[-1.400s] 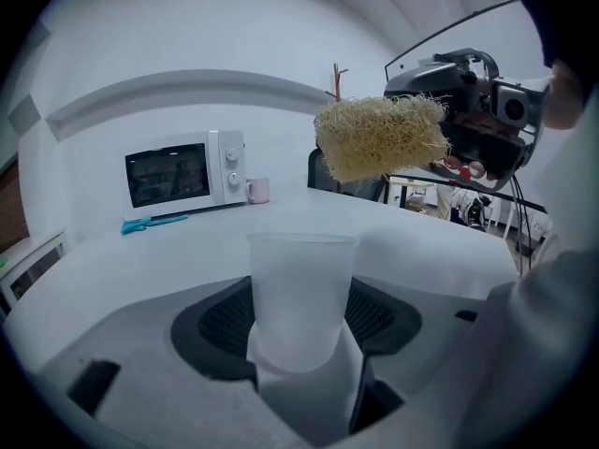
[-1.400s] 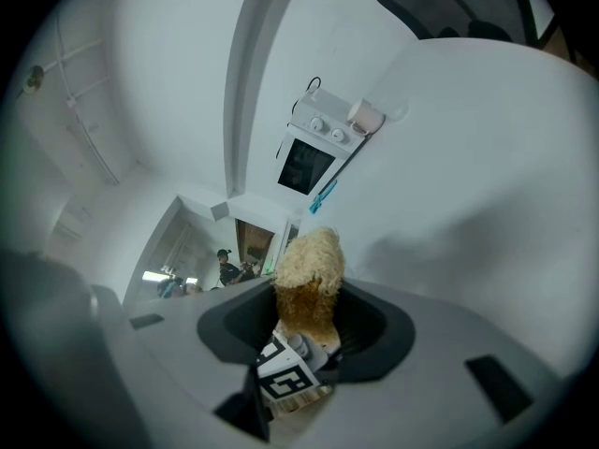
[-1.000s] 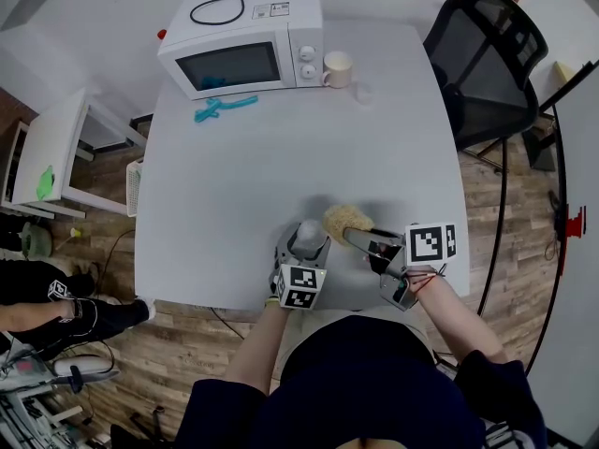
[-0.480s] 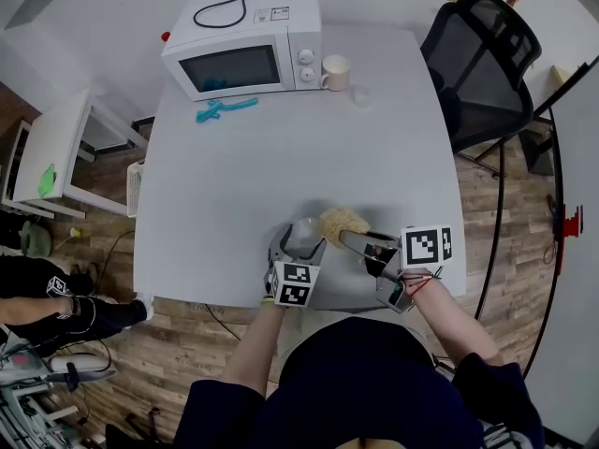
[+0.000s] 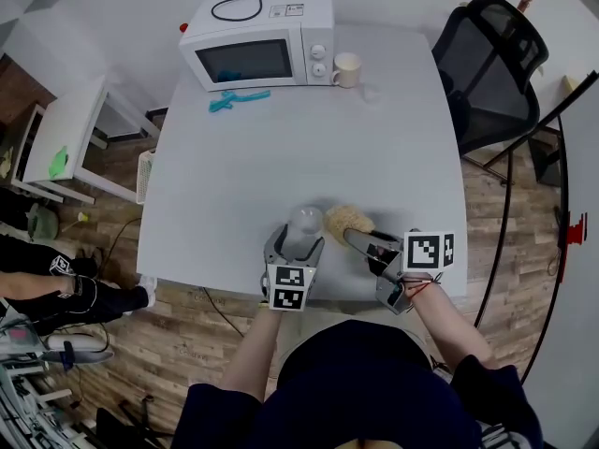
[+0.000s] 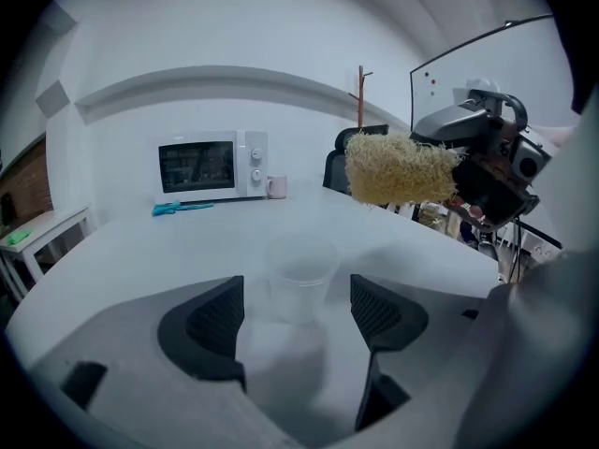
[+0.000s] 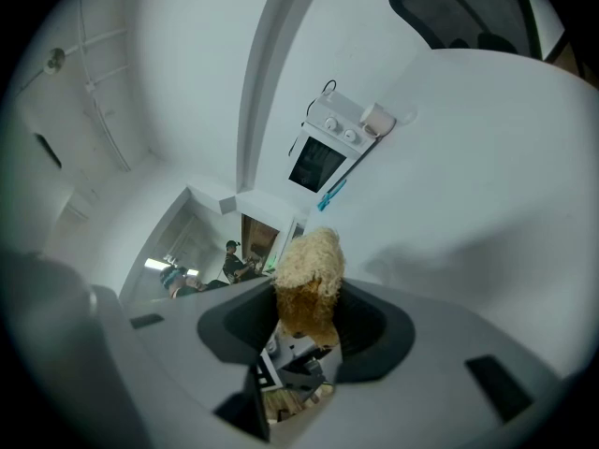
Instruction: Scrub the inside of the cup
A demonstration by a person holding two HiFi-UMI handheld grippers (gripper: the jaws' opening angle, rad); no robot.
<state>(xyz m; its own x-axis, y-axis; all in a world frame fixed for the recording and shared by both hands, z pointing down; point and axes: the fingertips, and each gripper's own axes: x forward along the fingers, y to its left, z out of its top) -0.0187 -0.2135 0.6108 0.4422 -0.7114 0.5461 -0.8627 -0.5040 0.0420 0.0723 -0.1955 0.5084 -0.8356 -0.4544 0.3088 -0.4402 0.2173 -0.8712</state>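
Left gripper (image 5: 298,244) jaws spread wider than a second earlier and were opening at this moment; the head camera had drifted a little, while the cup (image 5: 302,224) and scrubber (image 5: 344,221) kept about the same places relative to each other. In the left gripper view the cup (image 6: 299,274) stood upright on the table (image 5: 309,157) between the two pads (image 6: 217,318), with a clear gap on each side, so nothing was gripping it. The right gripper (image 5: 361,240) was clamped on the scrubber, whose fibrous head stuck out past the jaws in the right gripper view (image 7: 307,269). From the left gripper view the scrubber (image 6: 398,169) hung above and to the right of the cup, well clear of its rim, not inside it. The cup looked empty and sat near the table's front edge, just left of the scrubber in the head view. My read: with the cup let go and the scrubber out, the scrubbing pass looked finished or paused. Whether the inside was actually clean couldn't be told, since the cup was translucent and blurred. If more was due, the cup would need re-gripping first and the scrubber would have to go back in.
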